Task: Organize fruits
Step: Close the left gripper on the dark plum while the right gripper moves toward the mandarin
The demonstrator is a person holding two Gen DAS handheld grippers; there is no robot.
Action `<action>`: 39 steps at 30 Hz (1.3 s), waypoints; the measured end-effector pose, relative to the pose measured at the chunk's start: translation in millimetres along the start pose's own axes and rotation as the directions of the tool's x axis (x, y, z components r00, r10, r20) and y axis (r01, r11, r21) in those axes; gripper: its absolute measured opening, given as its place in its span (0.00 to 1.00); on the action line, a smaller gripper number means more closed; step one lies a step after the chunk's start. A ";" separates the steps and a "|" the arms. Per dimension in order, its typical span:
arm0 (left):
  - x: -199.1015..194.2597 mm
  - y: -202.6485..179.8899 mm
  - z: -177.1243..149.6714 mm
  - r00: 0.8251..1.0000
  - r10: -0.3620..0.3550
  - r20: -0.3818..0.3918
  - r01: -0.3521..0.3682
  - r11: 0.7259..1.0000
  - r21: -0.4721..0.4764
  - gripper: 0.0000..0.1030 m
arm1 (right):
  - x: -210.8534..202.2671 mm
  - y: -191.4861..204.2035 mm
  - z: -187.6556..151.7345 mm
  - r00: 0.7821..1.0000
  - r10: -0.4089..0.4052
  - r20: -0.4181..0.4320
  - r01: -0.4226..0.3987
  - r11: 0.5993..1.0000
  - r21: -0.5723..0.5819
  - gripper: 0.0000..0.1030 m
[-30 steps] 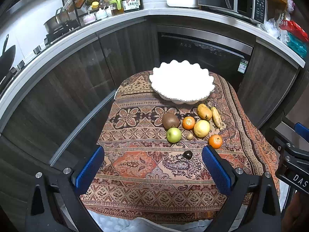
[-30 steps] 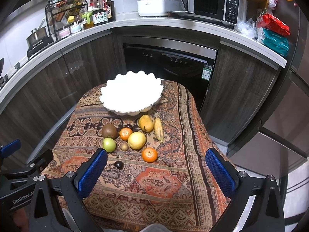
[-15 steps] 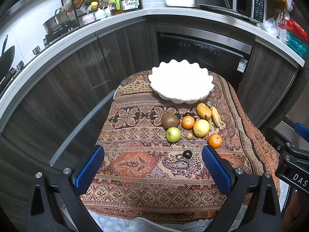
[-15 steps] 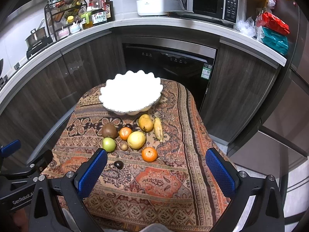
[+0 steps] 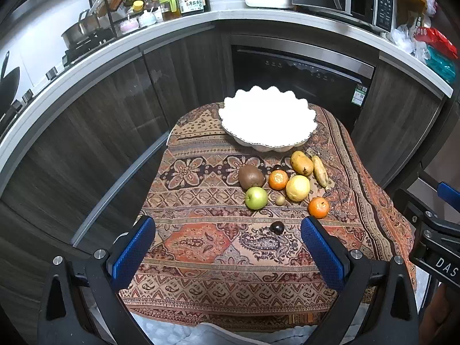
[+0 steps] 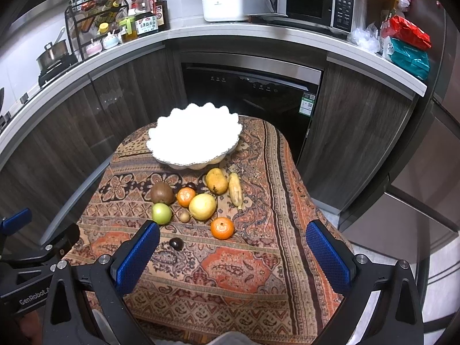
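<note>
A white scalloped bowl (image 5: 268,120) (image 6: 195,136) stands empty at the far end of a small table with a patterned cloth (image 5: 201,247). In front of it lie a kiwi (image 5: 251,176), a green apple (image 5: 256,197), two oranges (image 5: 278,179) (image 5: 318,207), a yellow round fruit (image 5: 297,187), a mango (image 5: 301,163), a small banana (image 5: 320,170), a small brown fruit (image 5: 279,199) and a dark plum (image 5: 277,227). My left gripper (image 5: 227,247) and right gripper (image 6: 233,250) are both open and empty, above the table's near end, short of the fruit.
Dark wood cabinets and a built-in dishwasher (image 6: 253,92) curve behind the table. The counter holds a spice rack (image 5: 126,3), bottles, a rice cooker (image 6: 227,3) and a microwave (image 6: 310,0). Floor drops off at the right of the table (image 6: 402,230).
Both views have shifted very slightly; the fruit and the bowl have not moved, and both grippers stay open.
</note>
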State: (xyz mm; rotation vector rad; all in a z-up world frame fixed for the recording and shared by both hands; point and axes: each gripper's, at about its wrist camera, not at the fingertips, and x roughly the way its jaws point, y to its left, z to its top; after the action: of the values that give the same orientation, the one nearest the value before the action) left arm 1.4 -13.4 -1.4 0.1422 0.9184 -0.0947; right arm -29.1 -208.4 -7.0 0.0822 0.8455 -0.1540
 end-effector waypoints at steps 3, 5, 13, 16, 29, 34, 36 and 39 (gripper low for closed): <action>1.9 0.8 0.0 1.000 -0.007 -0.007 0.007 1.000 0.000 1.00 | 1.9 0.1 -0.7 1.000 0.001 -0.003 -0.001 1.000 0.002 1.00; 3.0 0.0 0.2 1.000 -0.008 -0.011 0.008 1.000 0.004 1.00 | 3.7 -0.2 -1.6 1.000 0.002 -0.003 -0.002 1.000 0.007 1.00; 15.3 -6.1 -0.8 0.999 -0.017 -0.037 0.018 1.000 0.015 1.00 | 15.5 -1.8 -4.1 1.000 -0.001 -0.023 0.001 1.000 0.014 1.00; 24.4 -10.7 -1.8 0.999 -0.021 -0.048 0.022 0.999 0.024 1.00 | 24.2 -3.9 -5.6 0.999 -0.003 -0.033 0.004 1.000 0.018 1.00; 80.7 -31.5 -6.3 0.996 -0.041 -0.081 0.048 0.995 0.082 1.00 | 74.9 -14.6 -12.2 0.998 -0.037 -0.060 0.038 0.999 0.011 1.00; 108.3 -39.6 -15.6 0.993 -0.067 -0.100 0.077 0.992 0.105 0.99 | 98.6 -16.4 -19.2 0.996 -0.043 -0.073 0.044 0.999 0.004 1.00; 118.8 -42.3 -19.8 0.991 -0.075 -0.109 0.087 0.990 0.113 0.99 | 107.3 -17.0 -23.3 0.996 -0.041 -0.084 0.041 0.999 0.003 1.00; 133.9 -47.2 -24.6 0.989 -0.084 -0.121 0.099 0.988 0.120 0.98 | 119.8 -15.5 -28.2 0.995 -0.041 -0.086 0.040 0.999 -0.011 1.00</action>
State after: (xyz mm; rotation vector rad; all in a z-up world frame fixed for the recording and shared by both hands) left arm 56.2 -58.8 -126.7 0.2245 1.0353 -0.2321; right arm 25.8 -232.2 -115.7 0.0634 0.9344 -0.1857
